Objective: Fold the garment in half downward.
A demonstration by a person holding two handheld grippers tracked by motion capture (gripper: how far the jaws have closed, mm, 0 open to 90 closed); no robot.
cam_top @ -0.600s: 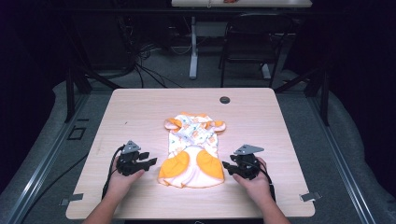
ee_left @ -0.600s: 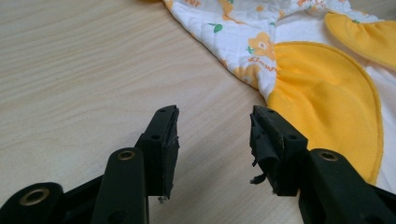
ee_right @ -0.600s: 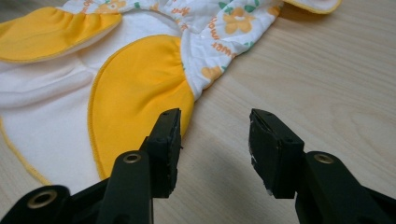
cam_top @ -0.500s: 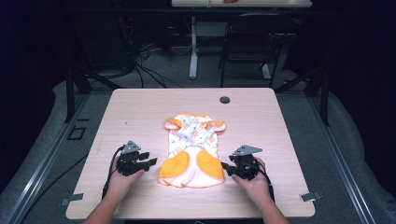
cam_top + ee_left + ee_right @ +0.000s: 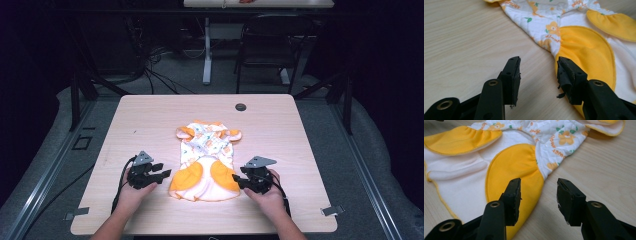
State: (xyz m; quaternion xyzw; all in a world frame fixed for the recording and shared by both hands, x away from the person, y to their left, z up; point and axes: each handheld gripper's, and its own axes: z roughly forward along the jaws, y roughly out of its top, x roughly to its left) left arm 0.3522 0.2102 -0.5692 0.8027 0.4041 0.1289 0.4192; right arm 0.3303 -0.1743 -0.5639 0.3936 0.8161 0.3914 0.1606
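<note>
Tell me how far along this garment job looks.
Early, by the look of it. Done: the garment lies spread flat on the table, orange flaps toward the person. In hand: the left gripper and right gripper sit at its near corners, jaws open, each beside an orange flap, gripping nothing. Left: no hold is taken and no fold shows, so any handling is yet to start.

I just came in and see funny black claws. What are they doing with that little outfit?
A person holds a gripper in each hand beside a small orange and white baby outfit lying flat on the wooden table. The left gripper and right gripper sit at its bottom corners, both open, gripping nothing yet.
</note>
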